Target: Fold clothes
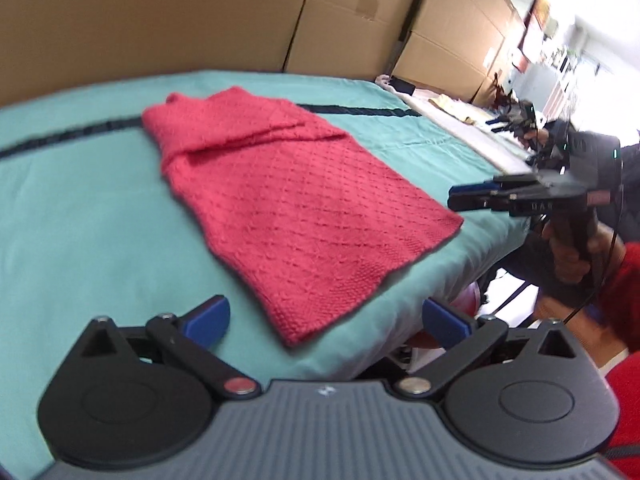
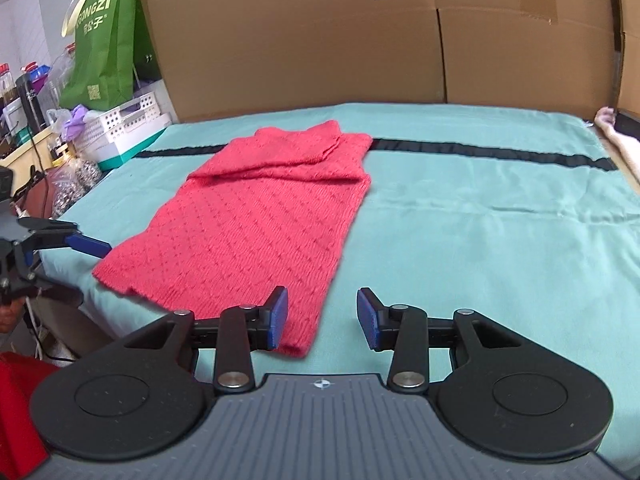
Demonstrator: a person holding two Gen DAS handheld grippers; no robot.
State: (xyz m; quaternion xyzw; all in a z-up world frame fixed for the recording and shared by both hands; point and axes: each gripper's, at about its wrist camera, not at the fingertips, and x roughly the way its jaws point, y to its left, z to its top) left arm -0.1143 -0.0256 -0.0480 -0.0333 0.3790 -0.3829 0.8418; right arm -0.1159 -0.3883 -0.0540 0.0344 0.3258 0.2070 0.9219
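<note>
Left gripper (image 1: pixel 326 322): blue pads spread wide, nothing between them, poised just off the near hem of the red knit sweater (image 1: pixel 276 204). No contact with the cloth.

Right gripper (image 2: pixel 322 318): jaws part-way apart, nothing pinched. Its left pad (image 2: pixel 278 318) sits over the sweater's near corner; whether it touches the knit cannot be told. The other pad is over bare sheet. Seen from the left wrist, this gripper (image 1: pixel 472 196) hangs level beyond the sweater's right corner, at the bed edge, held in a hand (image 1: pixel 568 258) with a red sleeve (image 1: pixel 624 304) behind it.

Sweater: lies flat on the teal sheet (image 2: pixel 480 240), long and narrow, sleeves folded in, with the top part turned down over the body in a loose flap. Collar end points away, toward the cardboard boxes (image 2: pixel 320 40).

A black stripe (image 2: pixel 480 152) runs across the sheet under the collar end.

Off the left side: a green bag (image 2: pixel 100 48), a white perforated basket (image 2: pixel 128 124), bottles and clutter.
</note>
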